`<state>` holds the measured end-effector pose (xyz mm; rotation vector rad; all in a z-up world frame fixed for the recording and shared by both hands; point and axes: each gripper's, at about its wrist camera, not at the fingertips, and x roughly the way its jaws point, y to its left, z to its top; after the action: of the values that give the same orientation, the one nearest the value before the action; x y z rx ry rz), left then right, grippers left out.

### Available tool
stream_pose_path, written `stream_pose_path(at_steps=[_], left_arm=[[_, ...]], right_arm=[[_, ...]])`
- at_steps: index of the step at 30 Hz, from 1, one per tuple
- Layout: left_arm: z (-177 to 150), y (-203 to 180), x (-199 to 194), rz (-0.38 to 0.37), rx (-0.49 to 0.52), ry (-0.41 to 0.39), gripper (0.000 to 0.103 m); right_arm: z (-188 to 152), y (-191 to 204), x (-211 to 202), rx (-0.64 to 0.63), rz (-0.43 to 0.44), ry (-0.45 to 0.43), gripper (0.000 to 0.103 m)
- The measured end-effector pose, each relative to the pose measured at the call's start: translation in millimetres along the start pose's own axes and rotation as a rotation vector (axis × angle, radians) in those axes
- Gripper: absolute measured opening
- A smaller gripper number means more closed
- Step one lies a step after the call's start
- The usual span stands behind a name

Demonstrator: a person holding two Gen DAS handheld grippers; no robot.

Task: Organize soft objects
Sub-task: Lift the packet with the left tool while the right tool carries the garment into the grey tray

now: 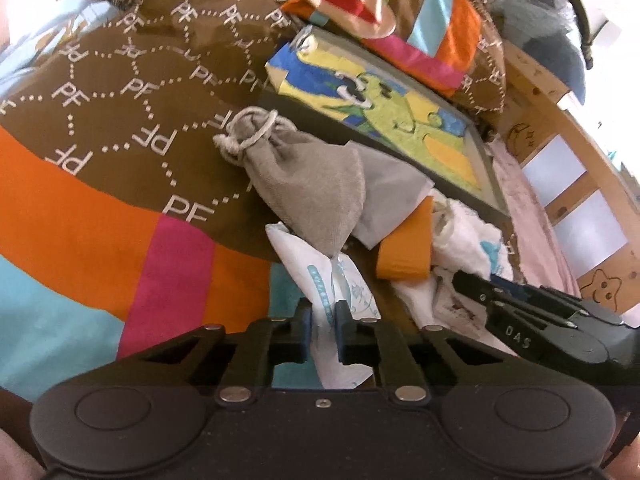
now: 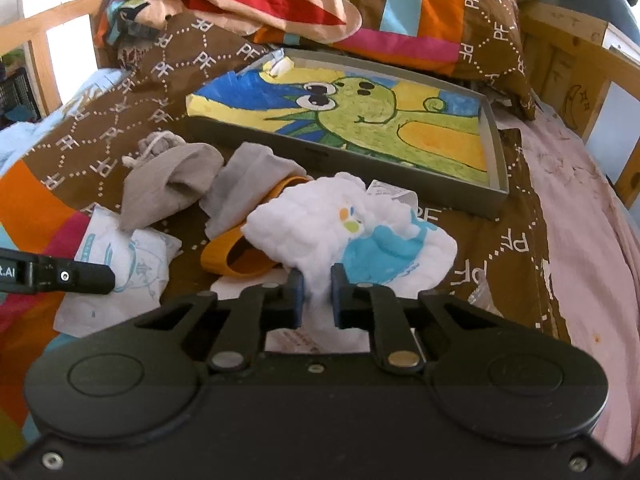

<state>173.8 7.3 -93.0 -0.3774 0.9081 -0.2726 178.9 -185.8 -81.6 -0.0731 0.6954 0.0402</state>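
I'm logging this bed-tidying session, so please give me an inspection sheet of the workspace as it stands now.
Surface: bed with a brown PF-print quilt and a pink sheet on the right.
Job's things: white printed cloth; fluffy white-and-blue cloth; grey drawstring pouch; a second grey cloth; orange band.
Clutter: shallow grey box holding a dragon drawing; monkey-face cushion behind it.
Grippers: left gripper shut on the white printed cloth; right gripper shut on the fluffy white-and-blue cloth.
Cables: nothing seen.
Surroundings: wooden bed rail with doodles.
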Motion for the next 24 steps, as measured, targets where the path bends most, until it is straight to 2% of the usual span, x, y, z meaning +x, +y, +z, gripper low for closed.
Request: stream_pose_path(at_steps=[5,10,19,24], left_arm=[[-7,-6,-17,-0.017,0.028,-0.047,0.007],[-13,-19,-30,-0.018,0.087,-0.095,0.007],[-27,-36,-55,-0.037,0.164,-0.178,0.007],[-29,-41,-61,-0.033,0.181,-0.213,0.007]], right_arm=[[-3,-2,-19,0.026,0.005,-0.039,0.003],[-5,3,-36,-0.007,-0.017,-0.091,0.002],[-14,24,-77,-0.144,-0.088,-0.278,0.001],[-9,2,-95,-0.032,-0.053,-0.379,0.001]])
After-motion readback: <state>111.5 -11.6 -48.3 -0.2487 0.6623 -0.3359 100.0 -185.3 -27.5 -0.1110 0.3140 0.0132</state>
